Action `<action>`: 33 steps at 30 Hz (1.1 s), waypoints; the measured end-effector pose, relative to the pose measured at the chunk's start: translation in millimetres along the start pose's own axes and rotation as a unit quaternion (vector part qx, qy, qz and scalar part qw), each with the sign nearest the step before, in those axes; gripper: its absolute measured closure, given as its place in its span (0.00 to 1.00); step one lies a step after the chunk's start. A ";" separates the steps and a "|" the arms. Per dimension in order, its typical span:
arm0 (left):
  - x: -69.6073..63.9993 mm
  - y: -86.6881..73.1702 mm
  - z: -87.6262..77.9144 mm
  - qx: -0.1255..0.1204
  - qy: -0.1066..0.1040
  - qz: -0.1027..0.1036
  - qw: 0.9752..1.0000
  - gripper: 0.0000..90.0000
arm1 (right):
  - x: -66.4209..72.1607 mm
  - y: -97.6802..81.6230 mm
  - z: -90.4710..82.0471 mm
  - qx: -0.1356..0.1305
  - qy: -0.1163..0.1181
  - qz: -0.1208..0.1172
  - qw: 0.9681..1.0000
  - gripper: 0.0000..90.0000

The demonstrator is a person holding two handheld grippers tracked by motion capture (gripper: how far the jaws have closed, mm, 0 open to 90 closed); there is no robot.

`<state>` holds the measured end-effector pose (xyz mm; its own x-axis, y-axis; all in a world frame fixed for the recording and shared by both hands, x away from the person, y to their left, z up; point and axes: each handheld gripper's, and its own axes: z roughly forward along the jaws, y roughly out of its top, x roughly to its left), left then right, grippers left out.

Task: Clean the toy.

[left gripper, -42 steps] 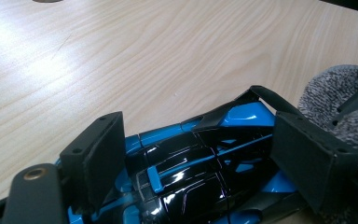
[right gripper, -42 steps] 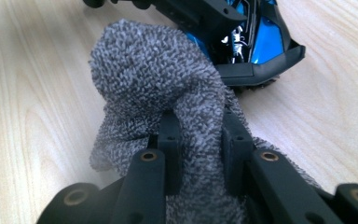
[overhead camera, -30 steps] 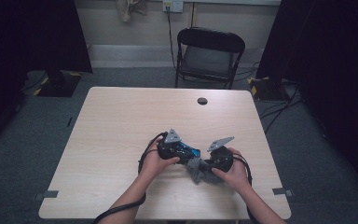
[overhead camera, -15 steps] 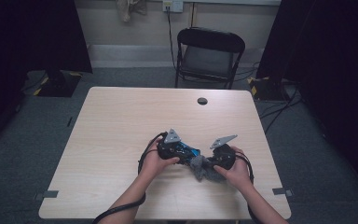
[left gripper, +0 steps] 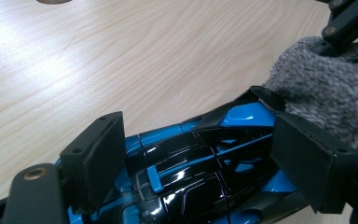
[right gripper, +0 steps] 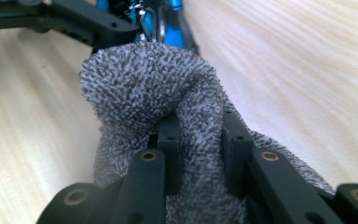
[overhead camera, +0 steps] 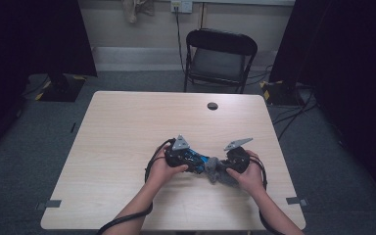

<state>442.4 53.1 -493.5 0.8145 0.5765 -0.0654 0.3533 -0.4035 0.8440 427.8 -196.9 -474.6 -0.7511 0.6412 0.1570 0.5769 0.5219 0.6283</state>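
We held a glossy blue-and-black toy car (left gripper: 200,163) at the near middle of the wooden table (overhead camera: 127,137), crosswise between the left gripper (left gripper: 205,163), whose pads pressed its two sides. The right gripper (right gripper: 200,140) pinched a fold of grey terry cloth (right gripper: 144,88), its bunched end touching the car's end. We judged the car light, rigid and slick, its thin shell and black side edges breakable, so a grip across the broad body suited it best. The cloth looked soft and limp, easy to hold by any fold. We saw no container; a small dark disc (overhead camera: 212,105) lay near the far edge.
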 end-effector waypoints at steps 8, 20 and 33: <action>0.1 -0.4 0.0 -0.001 0.000 0.000 1.000 0.20 | -5.1 3.3 1.3 -0.001 -0.013 0.003 1.000 0.82; 0.7 -1.1 -0.4 -0.003 0.000 0.001 1.000 0.20 | -9.3 9.6 4.7 -0.003 -0.032 0.006 0.999 0.82; 0.7 -2.5 -0.4 -0.009 0.000 0.000 1.000 0.20 | -22.4 19.0 9.3 -0.011 -0.048 0.027 0.998 0.82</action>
<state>442.0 54.9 -495.4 0.8145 0.5764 -0.0658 0.3454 -0.3905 0.8533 458.6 -196.1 -473.3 -0.6840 0.7199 0.1182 0.6081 0.4732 0.6374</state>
